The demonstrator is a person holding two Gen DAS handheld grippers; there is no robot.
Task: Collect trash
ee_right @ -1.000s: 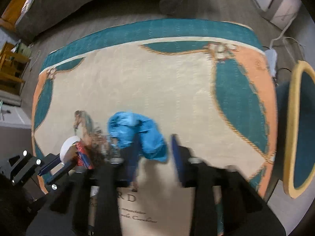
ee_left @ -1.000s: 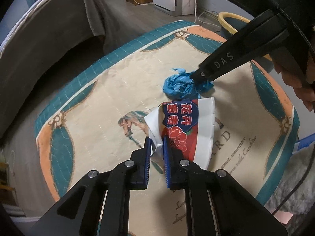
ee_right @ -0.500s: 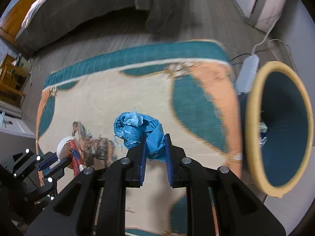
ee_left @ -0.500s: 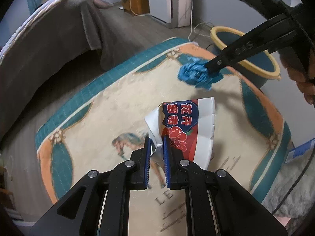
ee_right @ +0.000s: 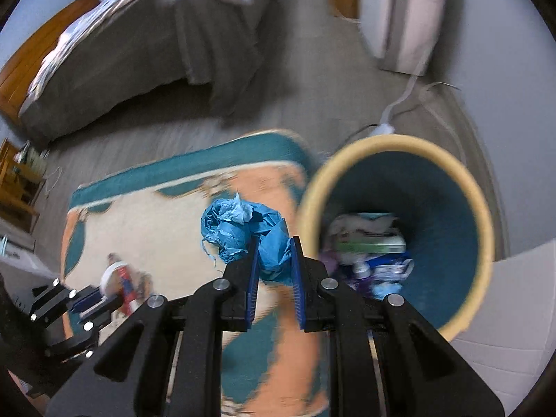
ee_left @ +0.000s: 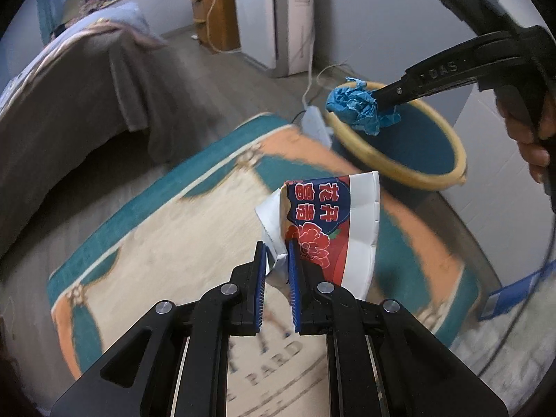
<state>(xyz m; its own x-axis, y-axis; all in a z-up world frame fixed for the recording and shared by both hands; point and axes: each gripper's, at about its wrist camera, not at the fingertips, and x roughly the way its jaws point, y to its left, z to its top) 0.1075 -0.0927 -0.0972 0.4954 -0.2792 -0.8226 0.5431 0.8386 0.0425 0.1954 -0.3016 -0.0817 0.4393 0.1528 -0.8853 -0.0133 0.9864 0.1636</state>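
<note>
Left wrist view: the left hand-held gripper (ee_left: 278, 260) is clenched on the torn white edge of a flattened paper cup (ee_left: 333, 232), printed in red and dark blue, which stands up from the pads above the rug (ee_left: 166, 243). The rug is cream in the middle with teal and orange borders, and is blurred. Far right, the right hand-held gripper (ee_left: 377, 99) reaches in from the upper right, grasping a crumpled blue paper wad (ee_left: 354, 106) that hangs over the near-left rim of the trash bin (ee_left: 399, 170), a teal bin with a yellow rim standing just past the rug's far corner. A hand (ee_left: 528, 132) grips the right tool's handle at the right edge. Far left lies a bed (ee_left: 69, 87) under a grey cover; a white appliance (ee_left: 274, 17) stands against the far wall.

Right wrist view: the right hand-held gripper (ee_right: 274, 260) is closed on the blue paper wad (ee_right: 243, 232), which bulges out to the left beyond the pads. Just right of it, the trash bin (ee_right: 483, 226) opens toward the camera, with packaging and paper scraps (ee_right: 371, 246) already at its bottom. The wad is beside the bin's left rim, above the rug (ee_right: 156, 229). At lower left the left hand-held gripper (ee_right: 104, 299) shows with the paper cup (ee_right: 120, 278) in it. The bed (ee_right: 139, 45) fills the far left.
</note>
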